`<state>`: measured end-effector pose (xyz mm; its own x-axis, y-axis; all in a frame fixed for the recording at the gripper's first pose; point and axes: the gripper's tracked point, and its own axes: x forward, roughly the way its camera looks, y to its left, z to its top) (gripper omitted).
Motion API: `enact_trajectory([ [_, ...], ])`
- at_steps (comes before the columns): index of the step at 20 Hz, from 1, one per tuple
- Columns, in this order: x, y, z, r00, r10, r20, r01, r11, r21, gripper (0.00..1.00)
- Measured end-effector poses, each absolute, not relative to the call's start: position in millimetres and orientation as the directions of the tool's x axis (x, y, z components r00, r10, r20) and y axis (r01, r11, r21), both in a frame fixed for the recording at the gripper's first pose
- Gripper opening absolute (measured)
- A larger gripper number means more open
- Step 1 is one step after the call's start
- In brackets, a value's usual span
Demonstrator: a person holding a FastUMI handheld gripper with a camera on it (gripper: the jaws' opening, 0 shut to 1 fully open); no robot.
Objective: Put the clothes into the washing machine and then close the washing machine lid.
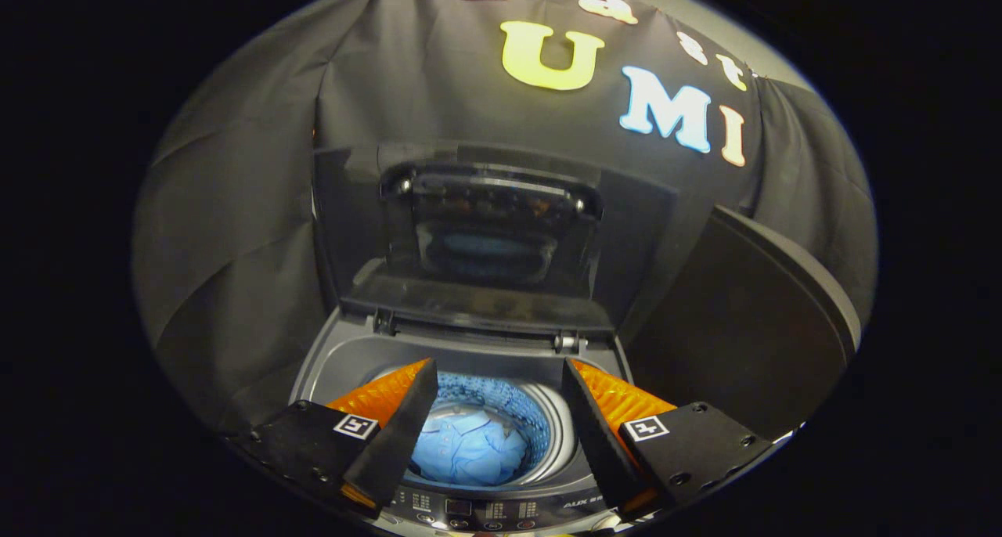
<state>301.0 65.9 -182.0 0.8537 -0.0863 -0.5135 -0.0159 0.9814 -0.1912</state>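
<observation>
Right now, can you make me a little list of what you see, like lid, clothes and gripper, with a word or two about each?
machine: grey top-loading washing machine, seen from above
lid: dark see-through lid, raised upright at the back
drum: round metal drum, open
clothes: light blue shirt, lying inside the drum
hand-held gripper: open, fingers spread over the drum, holding nothing
control panel: dark button strip, just below the fingers
task left: lid not yet closed
</observation>
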Motion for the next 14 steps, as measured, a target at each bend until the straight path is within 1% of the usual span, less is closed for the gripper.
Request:
enact_trajectory([
  [4,315.6,74.0,-135.3,0.904,-0.078,-0.421,-0.016,0.976,-0.215,0.98],
  [9,339.5,80.2,-93.0,0.94,-0.077,-0.333,-0.004,0.972,-0.237,0.98],
  [14,365.3,86.3,-67.6,0.953,-0.072,-0.293,0.004,0.974,-0.226,0.98],
])
